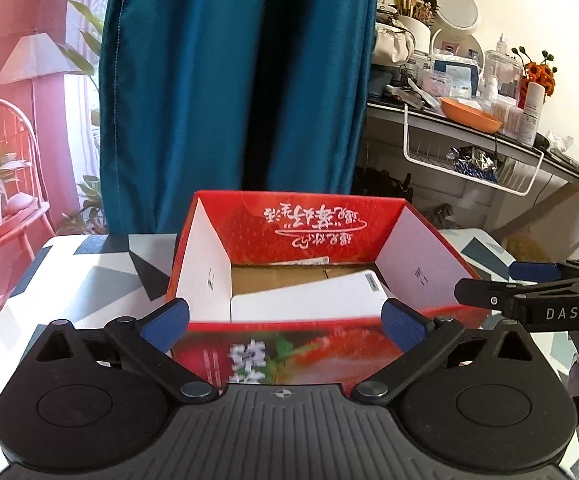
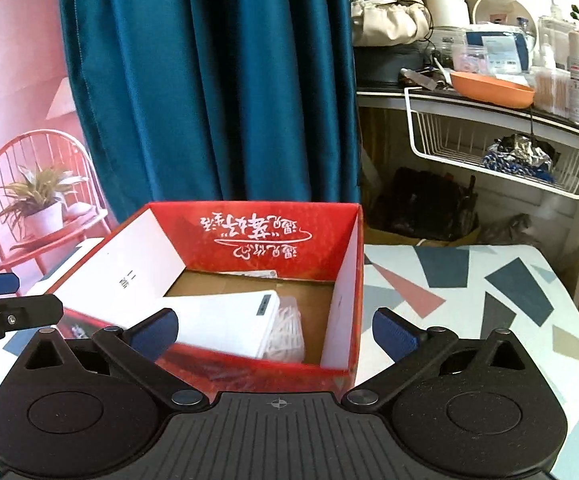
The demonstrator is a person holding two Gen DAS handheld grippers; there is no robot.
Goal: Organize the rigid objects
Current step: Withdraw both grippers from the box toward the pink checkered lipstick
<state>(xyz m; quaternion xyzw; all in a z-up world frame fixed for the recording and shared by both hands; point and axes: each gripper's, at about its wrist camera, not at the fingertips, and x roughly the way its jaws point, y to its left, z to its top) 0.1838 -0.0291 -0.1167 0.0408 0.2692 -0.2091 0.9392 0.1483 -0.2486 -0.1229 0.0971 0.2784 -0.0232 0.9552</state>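
- The red box [image 1: 289,240] stands open on the patterned table [image 2: 489,280], in front of the blue curtain [image 1: 229,80].
- Inside the red box a white flat box [image 2: 225,320] lies tilted, its near edge low against the front wall; a clear bag of white pieces [image 2: 289,332] sits just beside it on the right.
- The left gripper [image 1: 285,320] is spread wide with nothing between its pads, level with the red box's front wall.
- The right gripper [image 2: 275,332] is spread wide too and empty, near the red box's front right corner.
- Risk, as I judge it: either gripper moving forward could catch the front wall and shove or tip the light red box along the table.
- The two grippers sit close together beside the red box, so they could knock each other.
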